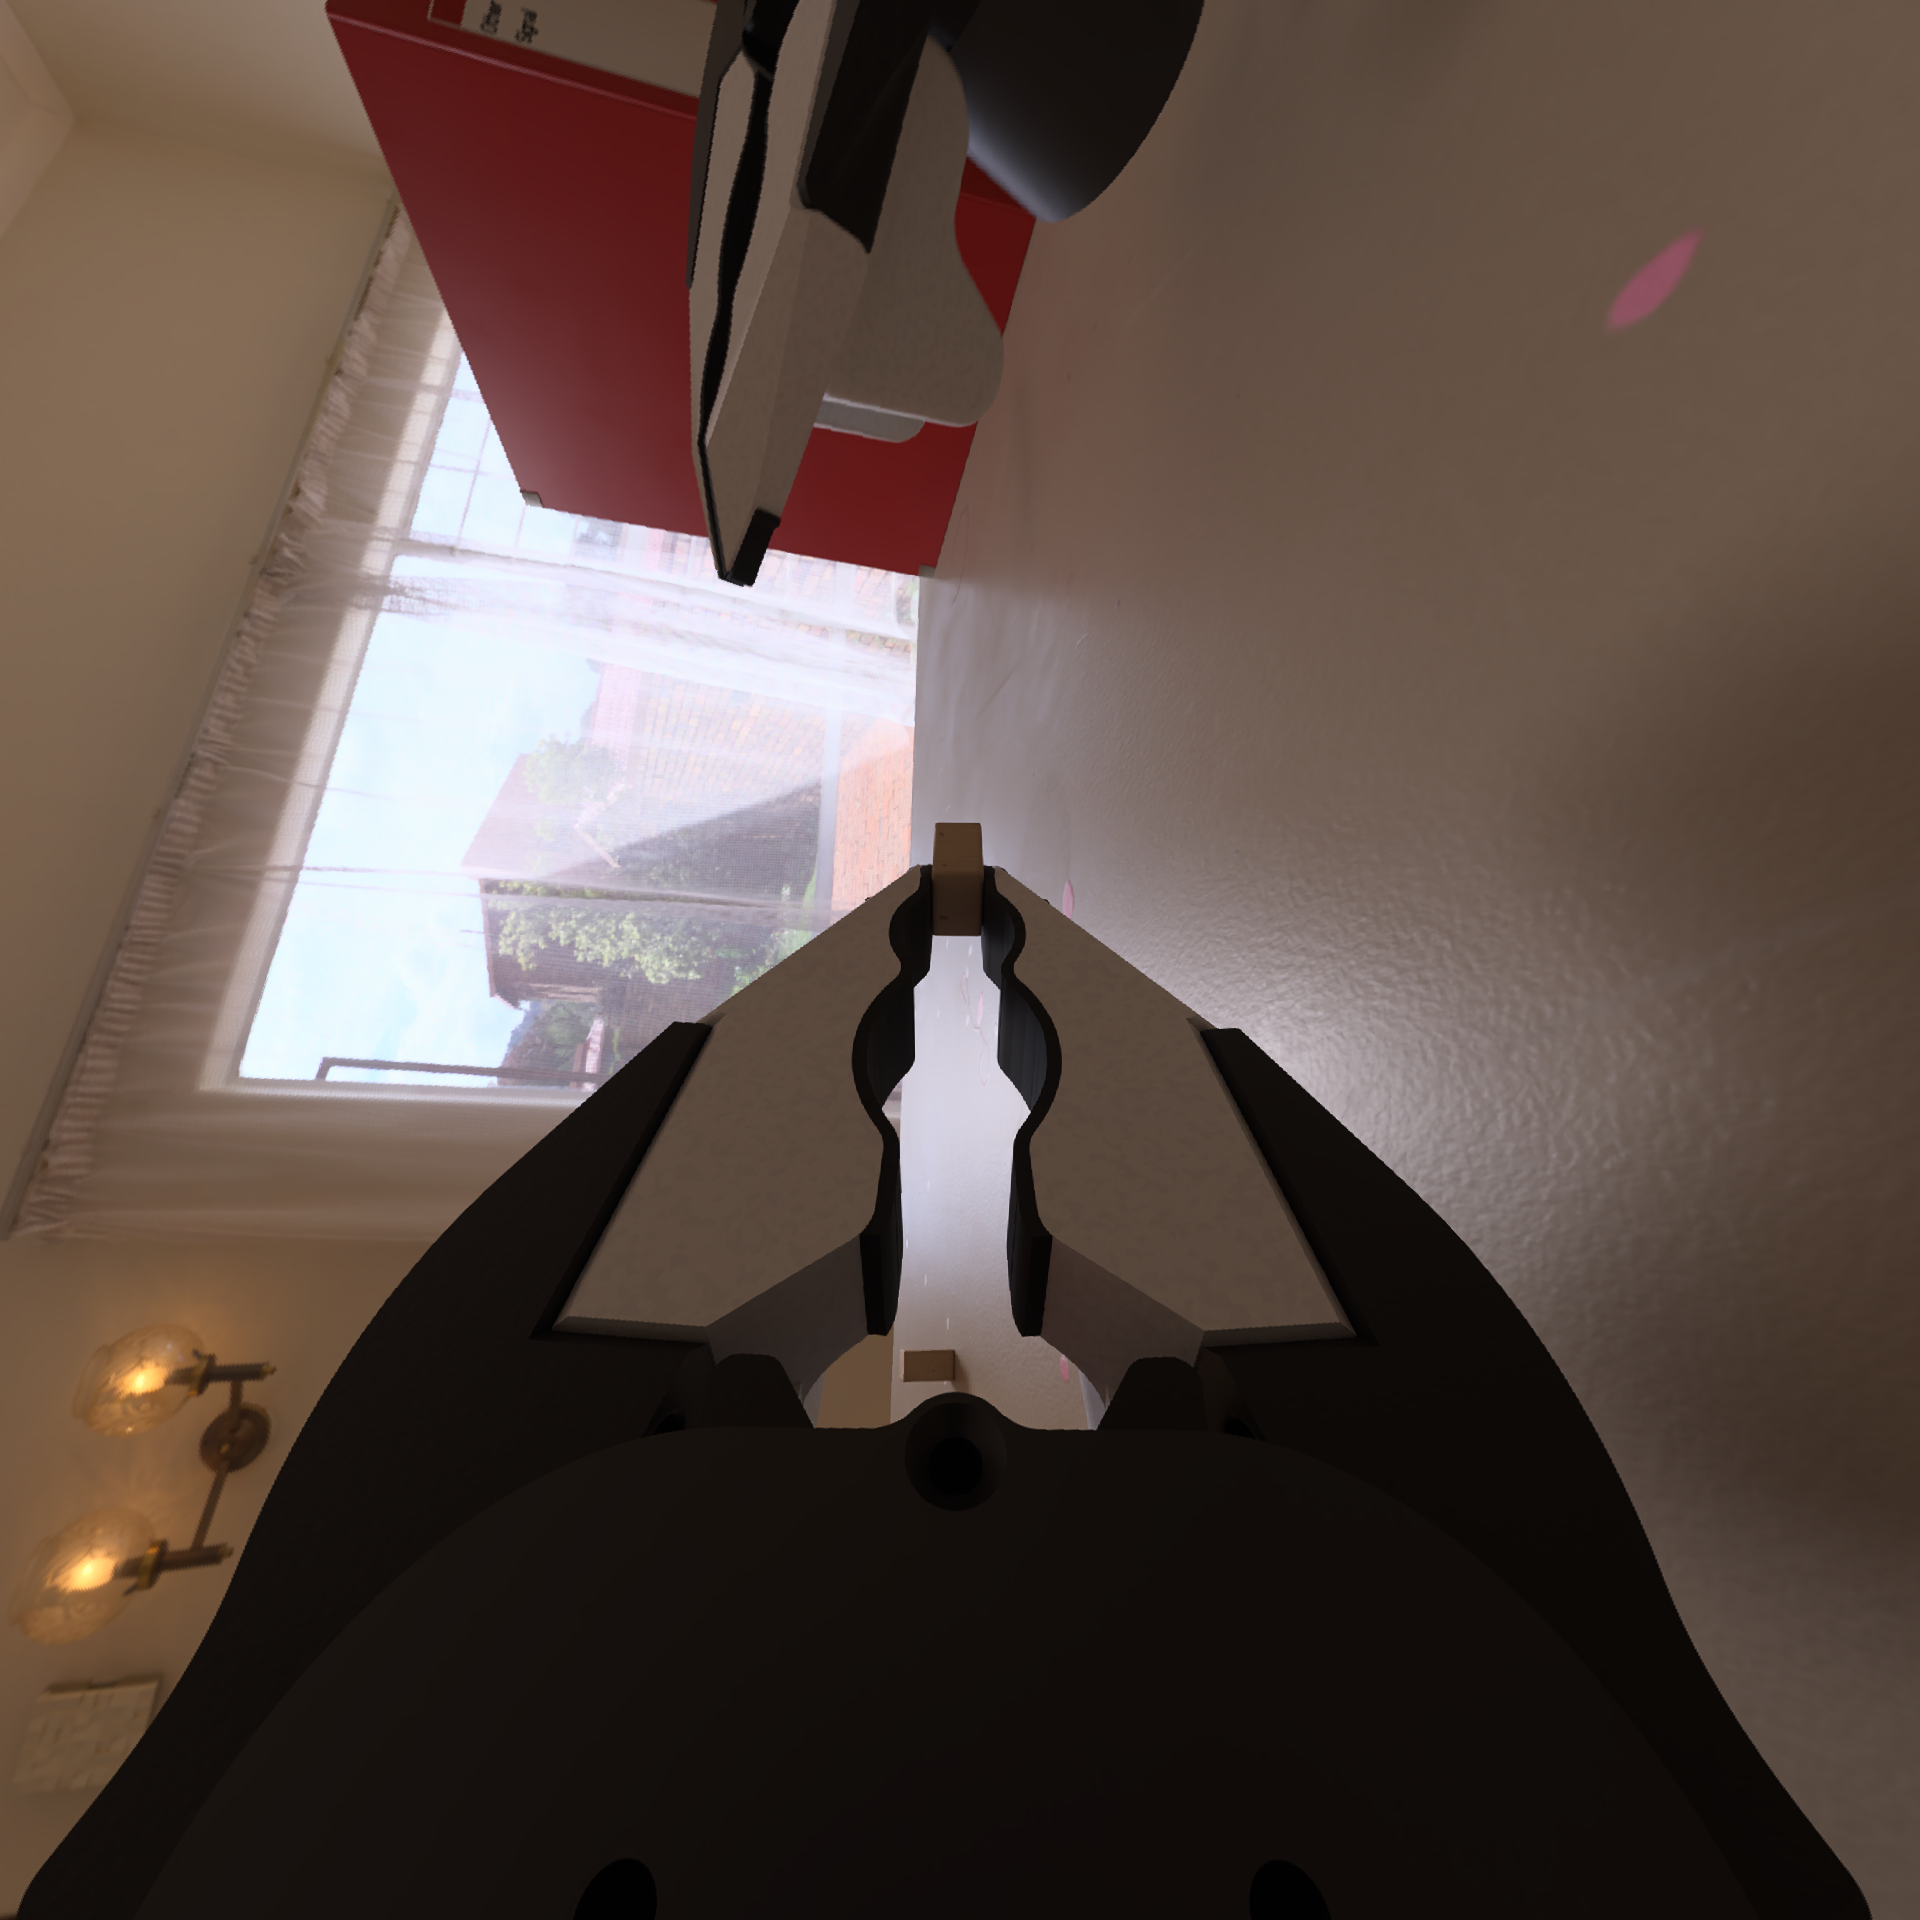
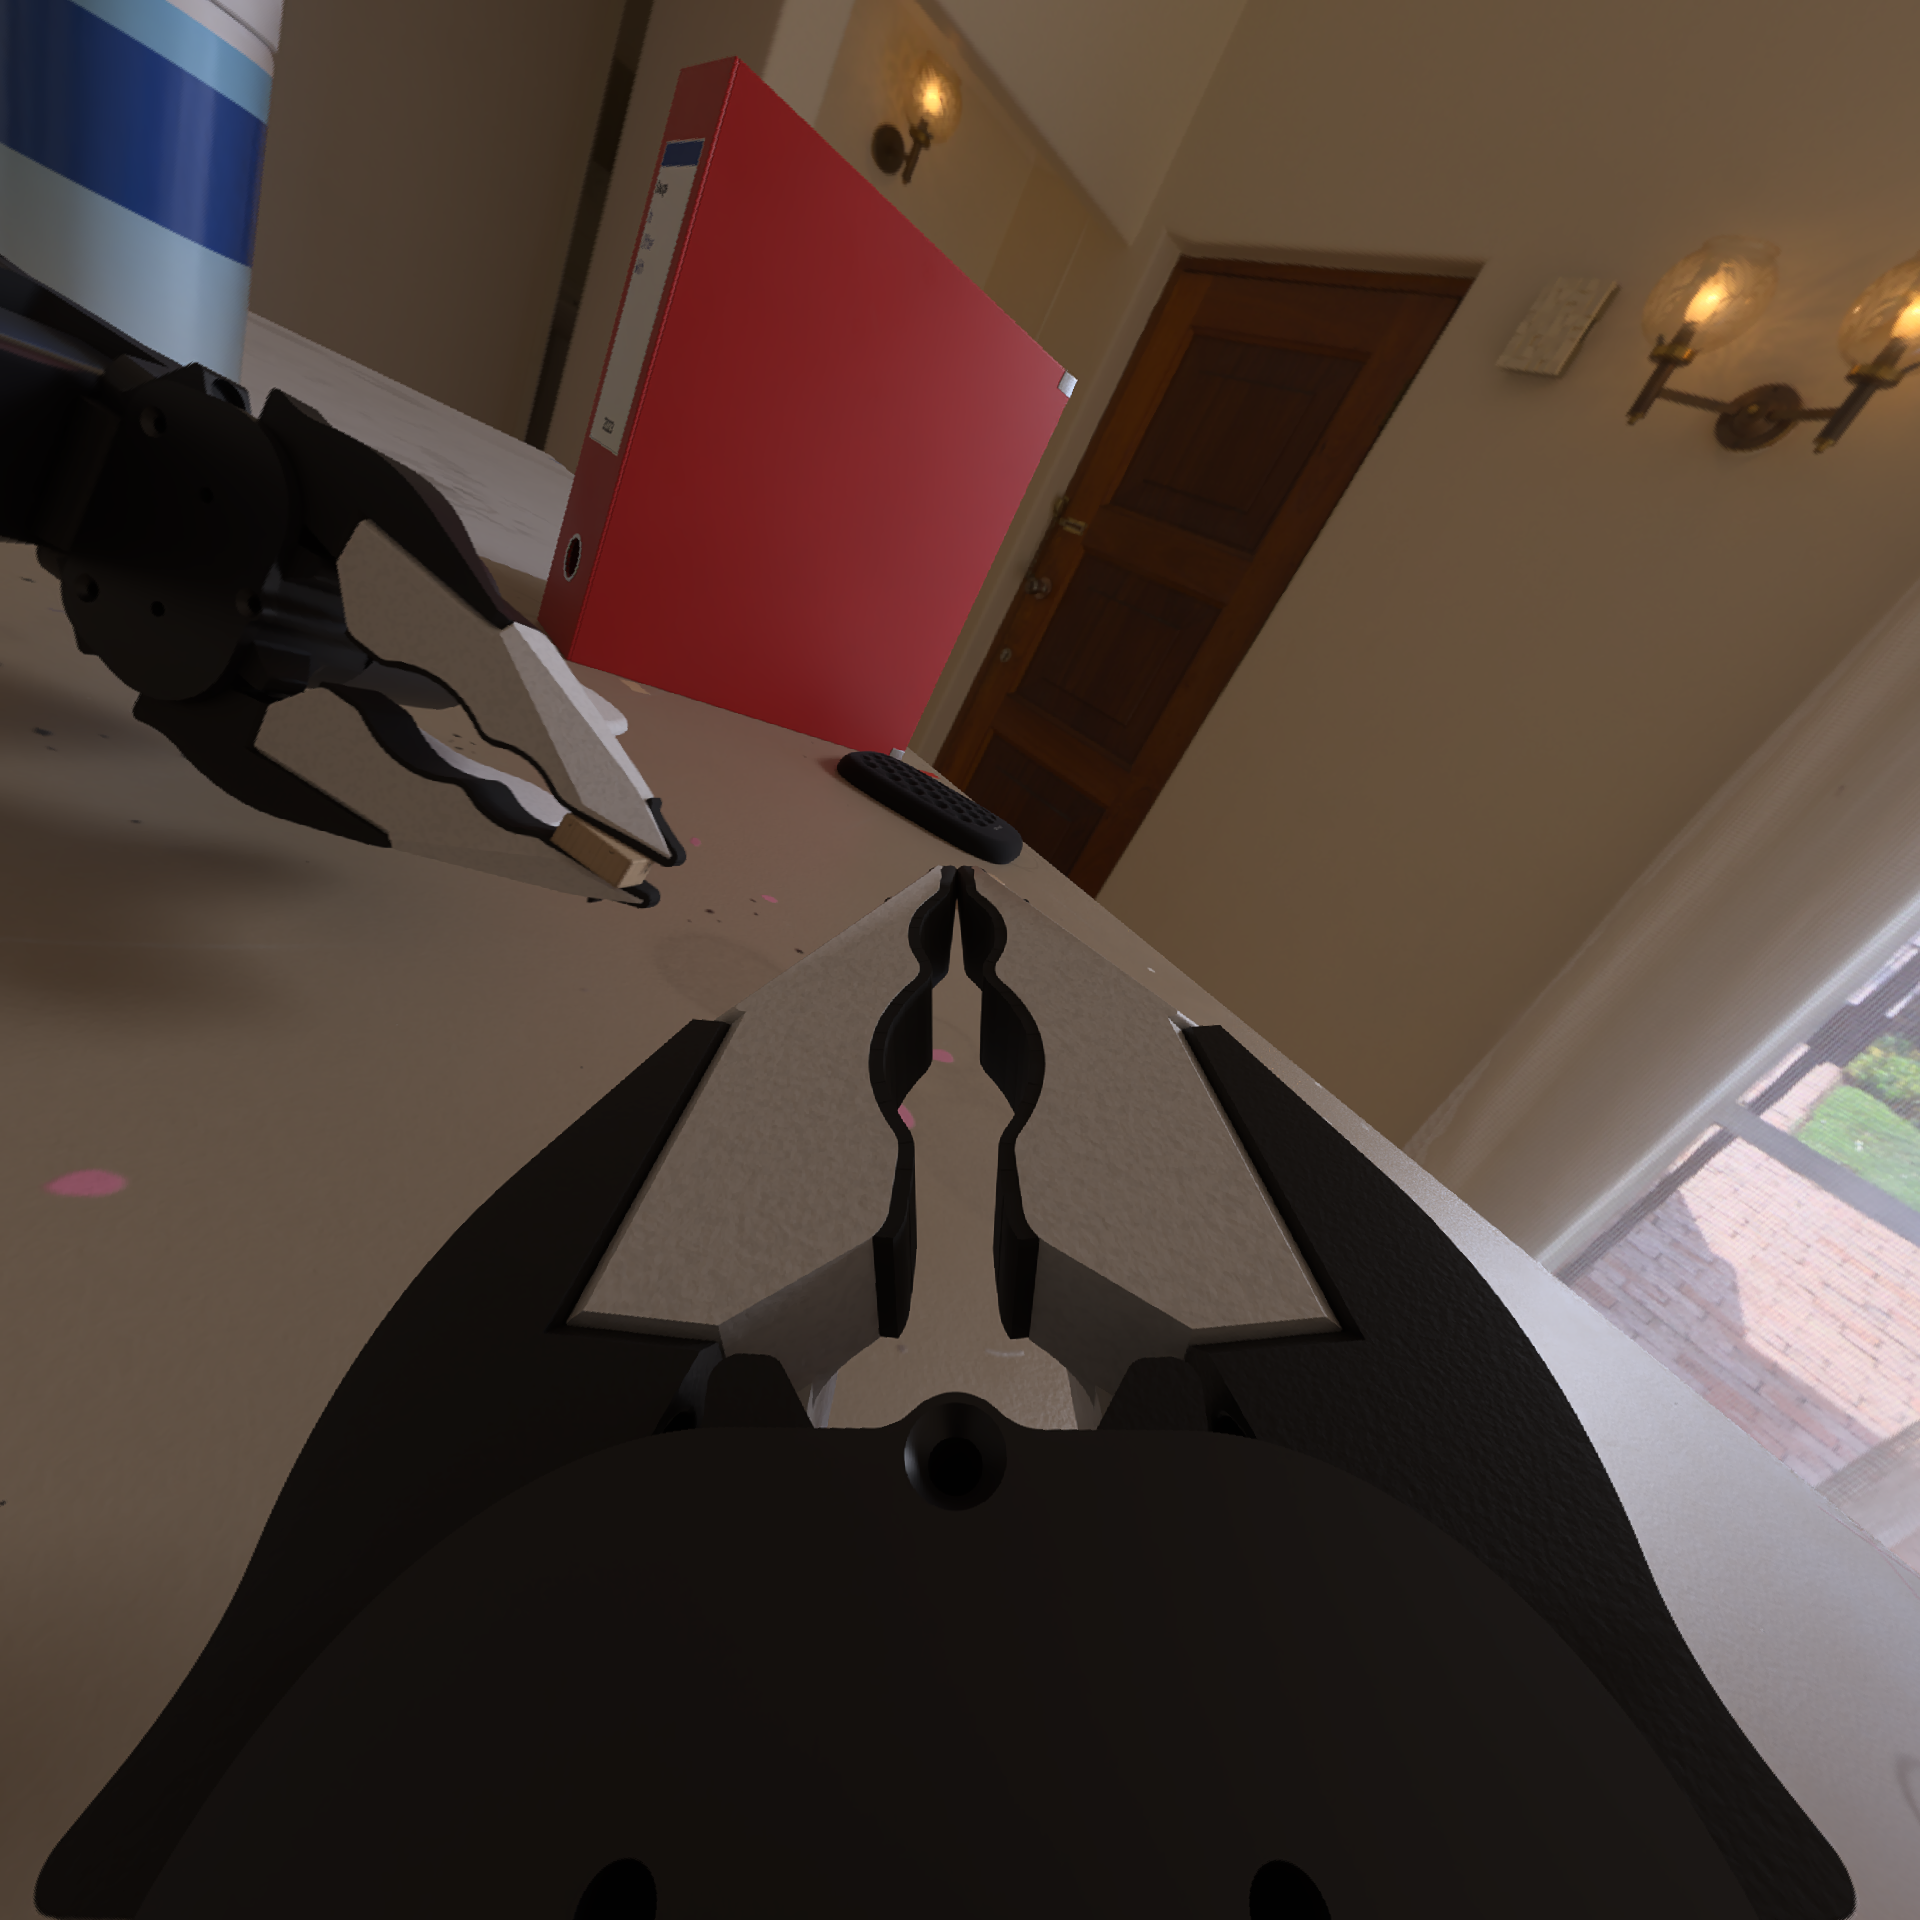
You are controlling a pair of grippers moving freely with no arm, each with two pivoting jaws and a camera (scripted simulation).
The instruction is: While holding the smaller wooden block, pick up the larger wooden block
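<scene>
My left gripper (image 1: 957,883) is shut on a small wooden block (image 1: 957,878) pinched at its fingertips, held above the table (image 1: 1455,727). The view is rolled, so the table runs down the right side. A second wooden block (image 1: 928,1366) lies on the table and shows through the gap near the base of my left fingers. My right gripper (image 2: 956,878) is shut and empty, low over the table (image 2: 312,1039). In the right wrist view the left gripper (image 2: 649,868) shows at the left with its block (image 2: 597,842). The right gripper (image 1: 740,561) shows at the top of the left wrist view.
A red binder (image 2: 821,468) stands upright at the back and also shows in the left wrist view (image 1: 582,312). A black oval object (image 2: 928,805) lies near the table edge. A blue and white striped container (image 2: 125,135) stands far left. A white object (image 1: 914,343) lies beside the binder.
</scene>
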